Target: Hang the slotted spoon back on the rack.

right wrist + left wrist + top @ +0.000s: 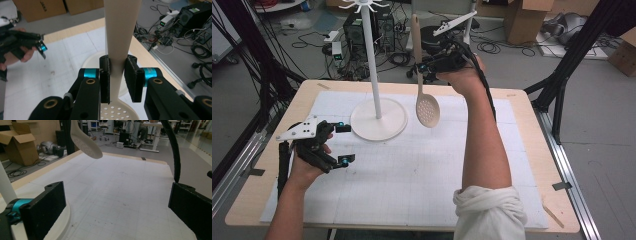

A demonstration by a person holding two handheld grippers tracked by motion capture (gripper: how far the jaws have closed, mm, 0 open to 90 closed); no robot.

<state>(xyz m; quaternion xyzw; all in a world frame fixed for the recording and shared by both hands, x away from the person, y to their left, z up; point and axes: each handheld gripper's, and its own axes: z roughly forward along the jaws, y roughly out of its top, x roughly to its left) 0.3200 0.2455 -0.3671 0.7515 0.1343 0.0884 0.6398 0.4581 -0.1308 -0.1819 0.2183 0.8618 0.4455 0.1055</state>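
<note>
High view, near to far. At the near left of the table [522, 165], on the white gridded mat [412, 170], the left gripper [346, 144] rests low in the person's left hand [304, 165], its jaws spread wide with nothing between them; the left gripper view confirms the broad gap over bare mat. Just beyond it stands the round base of the white rack [378, 118], whose pole rises to a ring of hooks. Farther back, the right gripper [421, 68] is raised above the table's far edge. Its jaws are closed on the handle of the beige slotted spoon [427, 108], which hangs upright in the air, perforated bowl downward, just right of the rack's base and clear of the mat. The right gripper view shows both pads pressed against the handle.
</note>
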